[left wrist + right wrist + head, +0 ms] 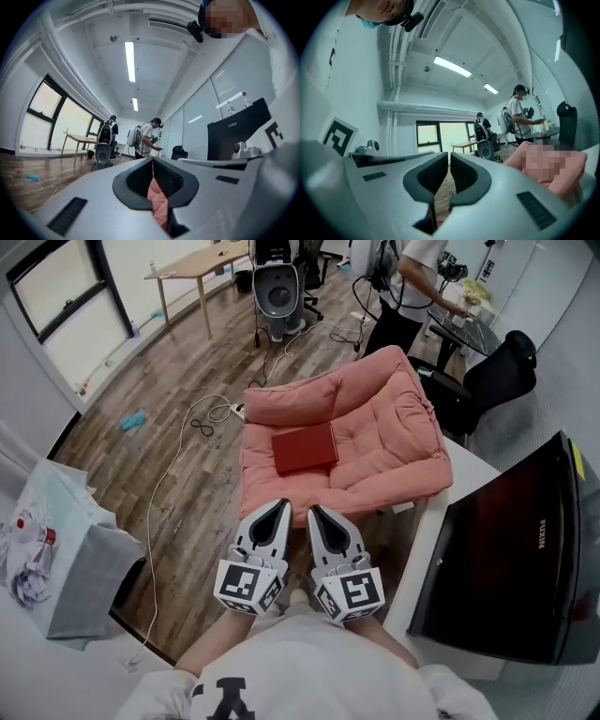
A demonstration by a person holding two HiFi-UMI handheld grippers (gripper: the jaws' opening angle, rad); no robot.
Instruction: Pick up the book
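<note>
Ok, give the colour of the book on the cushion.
The flat rectangular book is dark red; head view.

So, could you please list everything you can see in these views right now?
red rectangular hardcover book: one, red, flat on the cushion
pink quilted fabric cushion: one, pink, centre, ahead of the grippers
black flat monitor: one, black, right, on the desk
white desk: one, white, right
black office chair: one, black, beyond the cushion
light wooden table: one, tan, far left by the window
thin white cable: one, white, on the wooden floor, left
people wearing backpacks: two, far end of the room
left gripper: one, white and grey, shut, empty
right gripper: one, white and grey, shut, empty
</note>
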